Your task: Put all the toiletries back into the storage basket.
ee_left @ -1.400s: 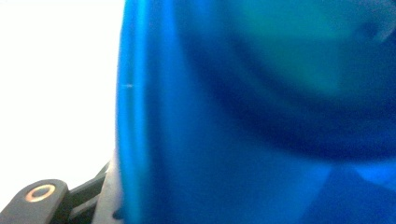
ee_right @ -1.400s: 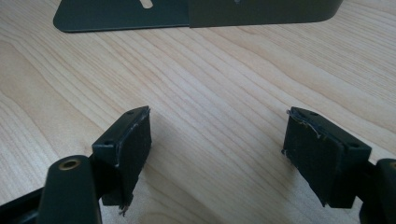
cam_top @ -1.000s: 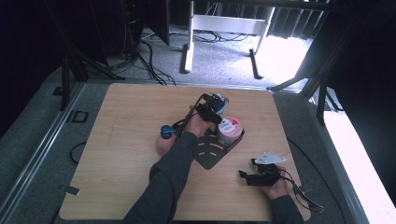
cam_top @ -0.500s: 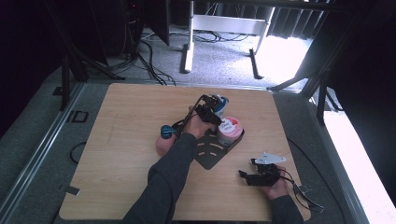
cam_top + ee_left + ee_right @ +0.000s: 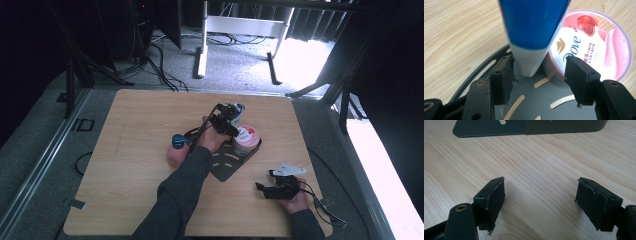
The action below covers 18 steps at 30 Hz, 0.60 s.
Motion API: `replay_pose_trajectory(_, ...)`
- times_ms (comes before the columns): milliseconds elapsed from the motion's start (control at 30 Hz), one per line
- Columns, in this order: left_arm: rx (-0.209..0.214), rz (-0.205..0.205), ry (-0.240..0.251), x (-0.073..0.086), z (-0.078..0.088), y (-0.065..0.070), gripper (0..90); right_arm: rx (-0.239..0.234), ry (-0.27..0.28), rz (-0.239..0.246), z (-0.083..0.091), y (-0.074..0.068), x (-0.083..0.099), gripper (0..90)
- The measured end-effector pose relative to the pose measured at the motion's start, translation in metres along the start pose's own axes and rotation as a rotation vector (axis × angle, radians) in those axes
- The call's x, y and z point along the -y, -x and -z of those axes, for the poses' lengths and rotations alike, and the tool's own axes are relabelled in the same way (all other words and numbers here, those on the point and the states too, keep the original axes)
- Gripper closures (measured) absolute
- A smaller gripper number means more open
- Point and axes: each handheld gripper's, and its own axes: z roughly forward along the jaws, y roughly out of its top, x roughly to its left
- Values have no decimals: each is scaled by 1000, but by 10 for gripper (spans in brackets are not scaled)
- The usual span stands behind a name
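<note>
Little has shifted since a second ago: left gripper jaws have just been opening, now slack around the blue-and-white squeeze tube, which stands on the dark slotted metal tray beside the pink Dove tub. Right gripper stays parked off the tray's near corner, jaws apart over bare wood.

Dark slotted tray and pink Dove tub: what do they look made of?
The tray looks like thin sheet metal with a matte dark coating: flat, with clean-cut slots and a rounded rim. The tub looks like plastic or coated paper under a glossy printed lid; which one is unclear.
</note>
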Motion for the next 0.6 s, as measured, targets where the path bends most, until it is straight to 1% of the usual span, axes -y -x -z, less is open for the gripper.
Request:
replay_pose_trajectory(100, 1, 16, -3, 3, 2, -1, 423, 0, 0, 0, 0, 0, 0, 229)
replay_pose_trajectory(167, -6, 28, -8, 6, 4, 0, 423, 0, 0, 0, 0, 0, 0, 230)
replay_pose_trajectory(200, -10, 26, -12, 6, 5, 1, 424, 0, 0, 0, 0, 0, 0, 229)
replay_pose_trajectory(267, -19, 29, -1, 7, 8, 3, 423, 0, 0, 1, 0, 0, 0, 229)
replay_pose_trajectory(367, -20, 54, 14, 10, 14, 4, 424, 0, -1, 0, 0, 0, 0, 229)
replay_pose_trajectory(400, -21, 52, 16, 11, 15, 4, 424, 0, 0, -1, 0, 0, 0, 229)
replay_pose_trajectory(500, -28, 26, 13, 16, 19, 6, 423, 0, -1, -1, 0, 0, 0, 229)
replay_pose_trajectory(600, -30, 11, 18, 18, 23, 5, 423, 0, -1, -1, 0, 0, 0, 229)
